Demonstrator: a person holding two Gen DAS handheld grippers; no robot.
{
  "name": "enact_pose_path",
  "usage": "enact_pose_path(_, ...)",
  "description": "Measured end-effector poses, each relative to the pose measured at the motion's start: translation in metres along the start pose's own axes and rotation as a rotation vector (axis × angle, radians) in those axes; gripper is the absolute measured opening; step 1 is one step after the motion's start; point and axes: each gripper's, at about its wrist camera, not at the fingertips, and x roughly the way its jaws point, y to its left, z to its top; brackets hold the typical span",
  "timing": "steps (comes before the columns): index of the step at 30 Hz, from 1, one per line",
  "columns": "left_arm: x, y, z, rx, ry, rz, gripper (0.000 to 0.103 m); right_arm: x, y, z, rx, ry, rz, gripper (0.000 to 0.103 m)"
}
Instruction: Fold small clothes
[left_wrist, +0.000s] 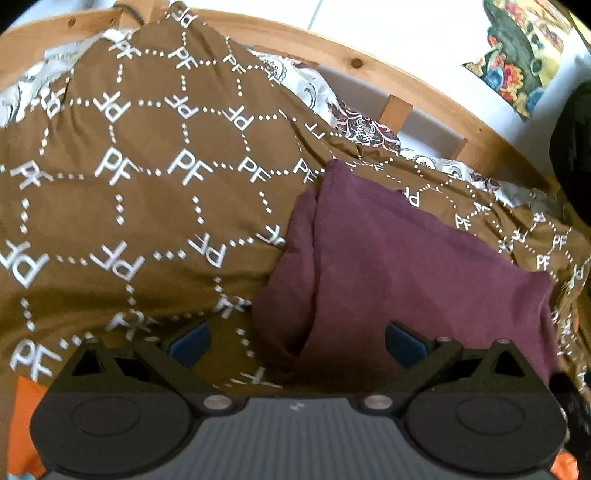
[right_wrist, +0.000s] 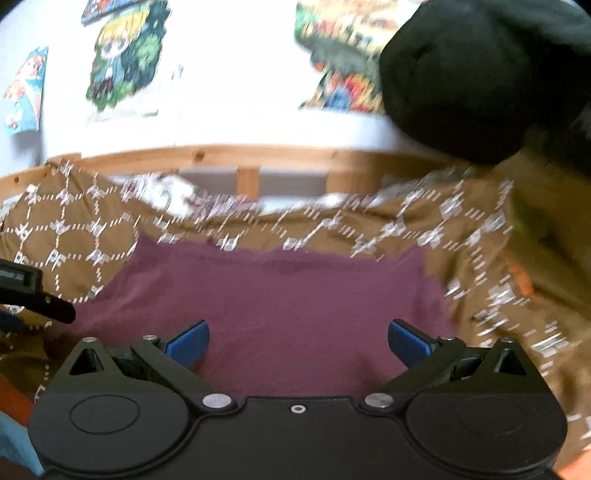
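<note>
Nearest the left wrist camera, the left gripper (left_wrist: 297, 341) has its jaws spread wide, blue pads (left_wrist: 188, 341) well apart and holding nothing. Its right pad sits over the near edge of a maroon garment (left_wrist: 406, 266), while the left pad hangs over the brown blanket (left_wrist: 147, 192). The garment lies folded on that blanket, with a layered fold edge running down its left side. The blanket carries white "PF" letters joined by dotted lines. Beyond it, a patch of white floral sheet (left_wrist: 354, 122) shows, then the wooden bed rail (left_wrist: 424, 92), and a colourful picture (left_wrist: 524, 55) on the white wall.

From the right wrist camera, the right gripper (right_wrist: 298, 341) also has its jaws spread and empty, both pads above the maroon garment's near part. The view is blurred. A dark cloth shape (right_wrist: 480, 74) fills the upper right corner; what it is cannot be told.
</note>
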Motion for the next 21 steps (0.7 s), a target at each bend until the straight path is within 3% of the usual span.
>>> enact_pose_path(8, 0.005, -0.015, -0.016, 0.002, 0.031, -0.043, 0.102, -0.060, -0.025, -0.011, 0.048, 0.012, -0.103, 0.103)
enact_pose_path(21, -0.003, -0.004, -0.020, -0.035, 0.027, -0.066, 0.102, -0.047, -0.023, -0.020, 0.069, 0.046, -0.074, 0.103)
